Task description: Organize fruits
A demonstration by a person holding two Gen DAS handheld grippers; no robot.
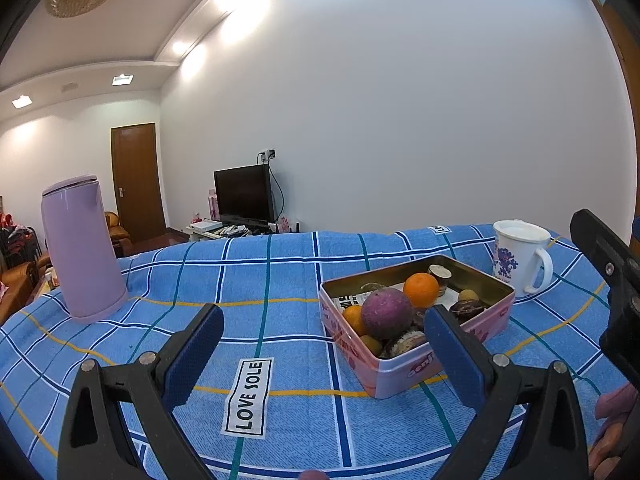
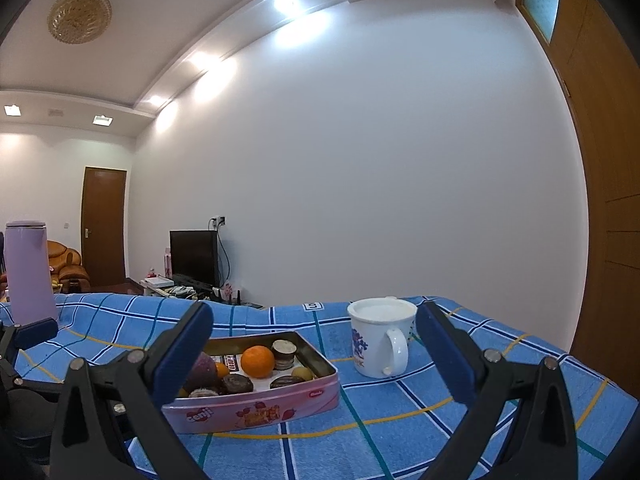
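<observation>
A pink tin sits on the blue checked cloth and holds a purple round fruit, an orange, smaller orange and yellow fruits and several round chocolate cakes. In the right wrist view the tin shows the orange and the purple fruit. My left gripper is open and empty, just left of and before the tin. My right gripper is open and empty, above the cloth in front of the tin and mug.
A white mug with a lid stands behind the tin at right; it also shows in the right wrist view. A lilac kettle stands at the far left. The table's far edge runs behind them.
</observation>
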